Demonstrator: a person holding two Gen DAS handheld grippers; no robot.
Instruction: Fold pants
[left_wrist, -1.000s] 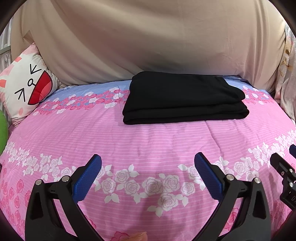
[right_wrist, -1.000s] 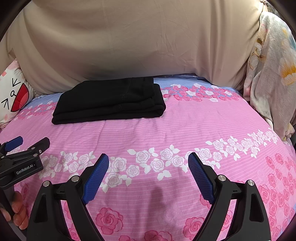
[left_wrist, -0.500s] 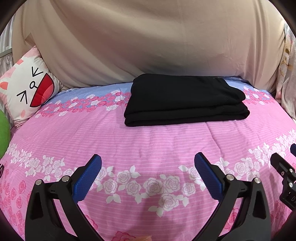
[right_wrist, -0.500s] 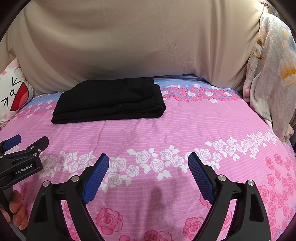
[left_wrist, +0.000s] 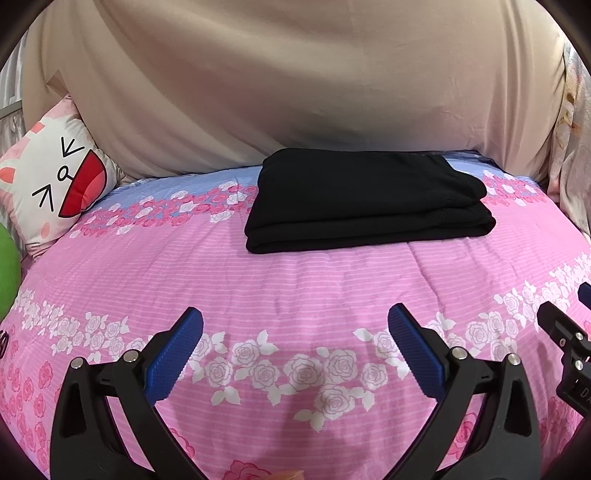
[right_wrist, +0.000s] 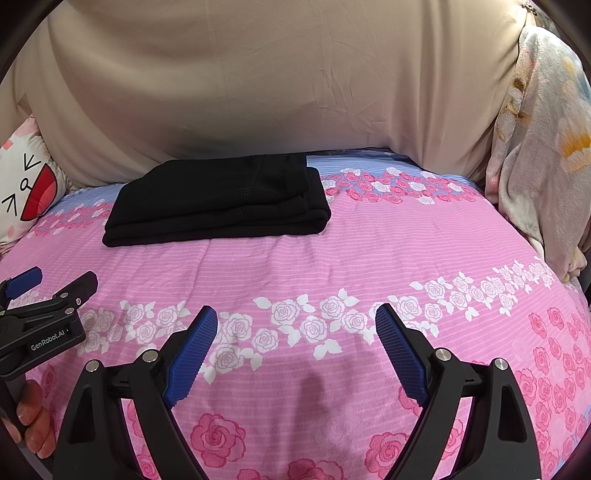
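Black pants (left_wrist: 365, 199) lie folded into a flat stacked rectangle at the far side of the pink floral bed; they also show in the right wrist view (right_wrist: 218, 203). My left gripper (left_wrist: 295, 325) is open and empty, well short of the pants over the near part of the bed. My right gripper (right_wrist: 295, 325) is open and empty too, nearer than the pants and to their right. The left gripper also shows at the left edge of the right wrist view (right_wrist: 48, 284), and part of the right gripper at the right edge of the left wrist view (left_wrist: 565, 325).
A pink rose-print bedcover (left_wrist: 295, 280) spans the bed. A beige sheet (left_wrist: 295, 92) hangs behind it. A cat-face pillow (left_wrist: 55, 184) and a green object (left_wrist: 7, 273) sit at the left. A pale floral blanket (right_wrist: 543, 147) hangs at the right.
The left wrist view has drifted slightly: the pants and pillow sit a little lower and to the right. The right wrist view is nearly the same. Both grippers stay open.
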